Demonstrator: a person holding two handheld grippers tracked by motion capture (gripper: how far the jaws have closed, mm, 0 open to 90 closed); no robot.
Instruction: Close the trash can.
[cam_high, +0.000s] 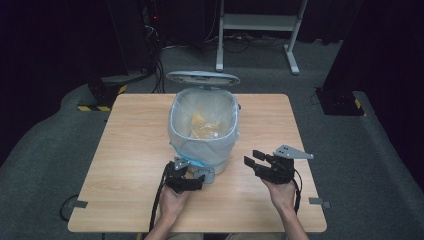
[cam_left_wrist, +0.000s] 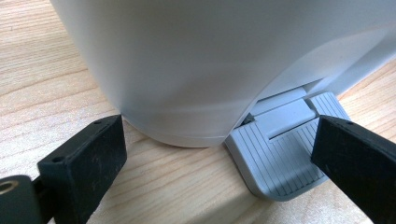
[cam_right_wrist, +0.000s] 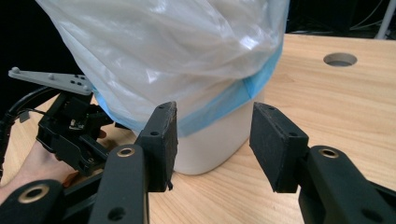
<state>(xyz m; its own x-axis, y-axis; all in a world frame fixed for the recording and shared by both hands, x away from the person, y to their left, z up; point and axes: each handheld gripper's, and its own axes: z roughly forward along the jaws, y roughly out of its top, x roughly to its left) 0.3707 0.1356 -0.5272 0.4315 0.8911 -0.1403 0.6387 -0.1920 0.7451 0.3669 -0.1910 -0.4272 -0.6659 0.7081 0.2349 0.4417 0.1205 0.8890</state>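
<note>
A white pedal bin (cam_high: 202, 125) stands mid-table, lined with a clear bag (cam_right_wrist: 163, 46) that has a blue band. Its lid (cam_high: 202, 77) is up, and yellowish waste (cam_high: 202, 127) lies inside. My left gripper (cam_high: 189, 176) is at the bin's foot, jaws wide apart. In the left gripper view (cam_left_wrist: 217, 140) its right jaw rests over the grey ribbed pedal (cam_left_wrist: 280, 158), and the left jaw is beside the bin base (cam_left_wrist: 187, 130). My right gripper (cam_high: 253, 157) hovers to the right of the bin. It is open (cam_right_wrist: 215, 126), facing the bin wall, with nothing between its jaws.
The wooden table (cam_high: 135, 145) has bare room on both sides of the bin. A round cable hole (cam_right_wrist: 340, 59) sits in the tabletop. A desk frame (cam_high: 260, 30) and dark equipment stand on the floor beyond the far edge.
</note>
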